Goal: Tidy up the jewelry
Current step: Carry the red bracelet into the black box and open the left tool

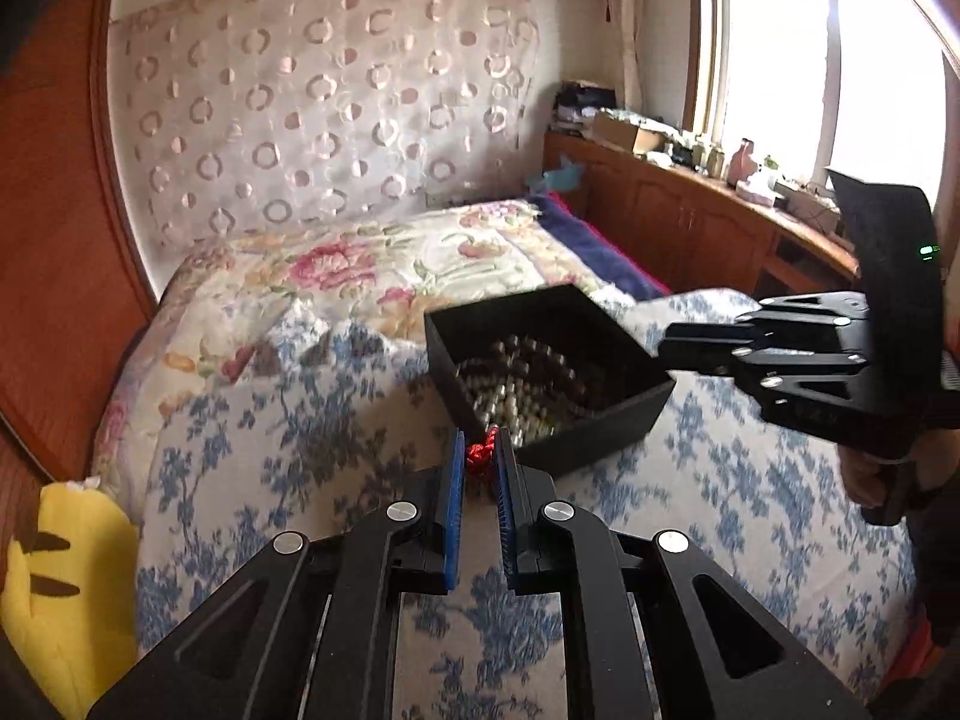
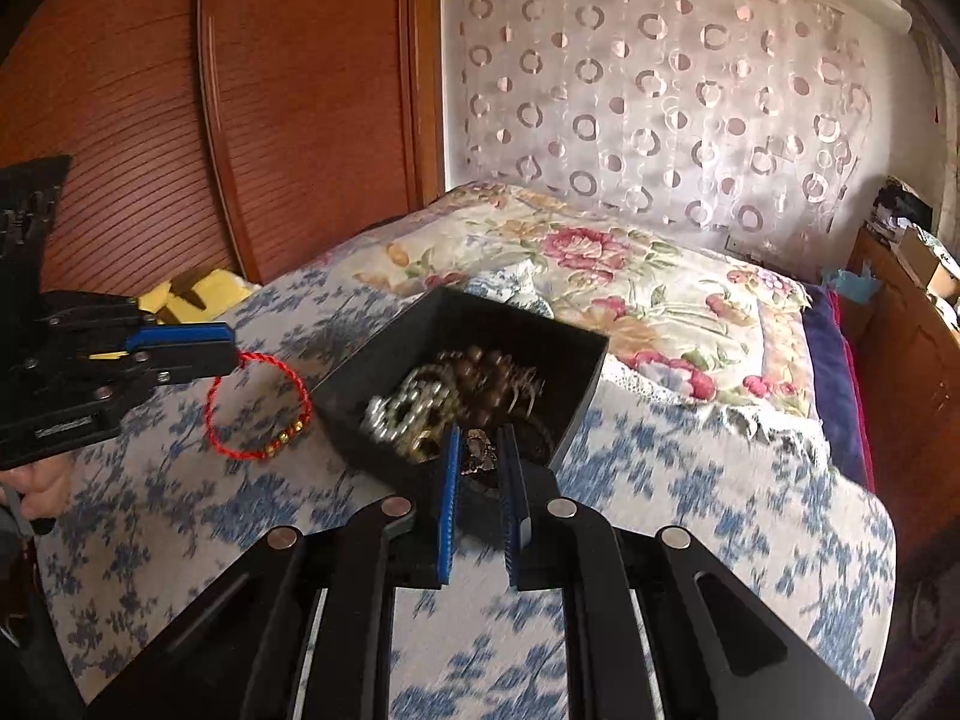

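A bed (image 1: 360, 276) fills the room, spread with a blue-flowered white cover (image 2: 690, 480) over a rose-patterned quilt (image 2: 630, 276). Behind its head hangs a circle-patterned curtain (image 1: 312, 96). Left of the bed stands a wooden wardrobe (image 2: 180, 108); right, a bright window (image 1: 780, 60) above a low wooden cabinet (image 1: 672, 204).

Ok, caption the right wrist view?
Left gripper dangles a red cord bracelet beside the black jewelry box.

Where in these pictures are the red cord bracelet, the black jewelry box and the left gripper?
red cord bracelet (image 2: 259, 405): right wrist view, on its hanging cord loop.
black jewelry box (image 2: 384, 354): right wrist view, on its left outer wall.
left gripper (image 1: 480, 459): left wrist view, midway between fingertips.
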Demonstrator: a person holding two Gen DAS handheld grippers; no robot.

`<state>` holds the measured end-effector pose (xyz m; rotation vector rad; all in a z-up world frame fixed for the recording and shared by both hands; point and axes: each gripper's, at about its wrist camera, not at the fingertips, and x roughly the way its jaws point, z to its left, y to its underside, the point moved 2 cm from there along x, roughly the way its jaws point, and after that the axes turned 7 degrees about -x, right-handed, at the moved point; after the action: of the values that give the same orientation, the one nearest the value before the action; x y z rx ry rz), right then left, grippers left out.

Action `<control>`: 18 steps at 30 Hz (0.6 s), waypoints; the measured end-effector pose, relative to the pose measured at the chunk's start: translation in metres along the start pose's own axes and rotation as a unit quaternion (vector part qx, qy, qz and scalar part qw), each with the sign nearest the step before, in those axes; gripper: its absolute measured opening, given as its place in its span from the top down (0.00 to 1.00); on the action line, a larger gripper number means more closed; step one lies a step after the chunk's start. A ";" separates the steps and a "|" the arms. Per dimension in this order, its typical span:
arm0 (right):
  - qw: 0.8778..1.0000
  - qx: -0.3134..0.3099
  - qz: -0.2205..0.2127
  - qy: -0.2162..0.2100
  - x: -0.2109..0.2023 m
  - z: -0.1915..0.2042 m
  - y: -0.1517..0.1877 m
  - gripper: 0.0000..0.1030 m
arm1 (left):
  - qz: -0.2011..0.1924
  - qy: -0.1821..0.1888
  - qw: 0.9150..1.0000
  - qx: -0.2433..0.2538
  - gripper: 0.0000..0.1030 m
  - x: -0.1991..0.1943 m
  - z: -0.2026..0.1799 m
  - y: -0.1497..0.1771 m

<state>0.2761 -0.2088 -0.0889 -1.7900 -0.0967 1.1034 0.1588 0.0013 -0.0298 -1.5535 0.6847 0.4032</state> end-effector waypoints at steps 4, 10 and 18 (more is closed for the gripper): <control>1.000 0.017 0.007 0.001 0.019 -0.012 -0.003 0.86 | -0.007 0.008 1.000 -0.009 0.91 0.004 0.000 -0.011; 1.000 0.026 0.007 0.006 0.039 -0.024 -0.013 0.86 | -0.017 0.015 1.000 -0.008 0.91 0.009 -0.005 -0.027; 0.999 0.036 0.003 0.007 0.049 -0.039 -0.022 0.79 | -0.029 0.015 0.999 0.002 0.91 0.023 -0.011 -0.048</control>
<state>0.3412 -0.1994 -0.0991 -1.7355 -0.0433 1.0840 0.2048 -0.0144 -0.0061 -1.5742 0.6626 0.3359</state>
